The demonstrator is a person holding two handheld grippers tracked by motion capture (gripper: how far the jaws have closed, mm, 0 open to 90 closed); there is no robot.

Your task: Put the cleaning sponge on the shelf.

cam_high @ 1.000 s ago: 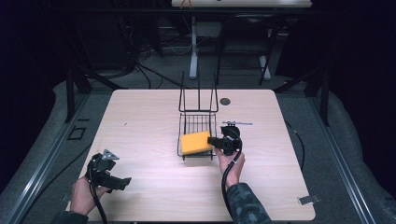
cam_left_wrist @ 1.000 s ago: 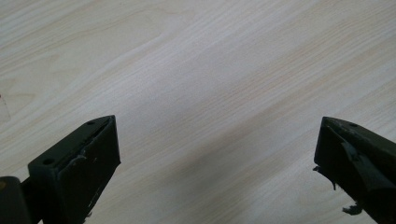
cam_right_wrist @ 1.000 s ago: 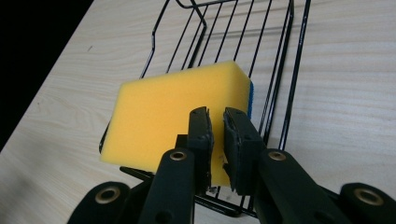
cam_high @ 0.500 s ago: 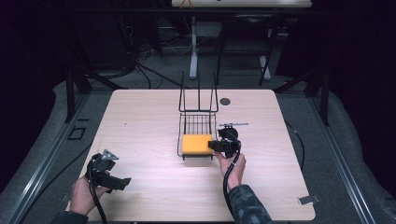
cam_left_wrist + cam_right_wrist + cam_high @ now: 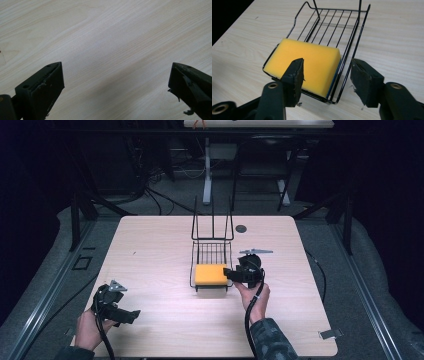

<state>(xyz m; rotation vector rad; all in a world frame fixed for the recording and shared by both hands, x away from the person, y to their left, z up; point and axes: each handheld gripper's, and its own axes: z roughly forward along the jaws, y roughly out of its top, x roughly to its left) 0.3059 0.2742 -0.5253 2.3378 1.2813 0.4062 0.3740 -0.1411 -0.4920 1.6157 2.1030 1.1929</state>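
**Sponge lay in the wire rack, both grippers parted**

A yellow sponge [image 5: 210, 274], a soft rectangular block with squared edges and a matte, finely pored face, lay flat in the near end of a black wire rack [image 5: 212, 251] at the centre of the high view. The rack was made of thin glossy rods: a low basket with parallel bars along its floor and tall upright loops rising at its far end. In the right gripper view the sponge [image 5: 303, 65] filled the middle of the frame, resting on those bars inside the rim of the rack [image 5: 352, 52].

The right gripper [image 5: 234, 274] sat just right of the sponge in the high view. Its jaws stood apart and clamped nothing; in its own view the rack's side rods ran up between the two scuffed black pads [image 5: 295, 75], and the left pad overlapped the sponge's near face.

The left gripper [image 5: 131, 316] was at the lower left of the high view, well apart from the rack, its jaws spread wide over the pale, straight-grained wooden table [image 5: 150, 250].
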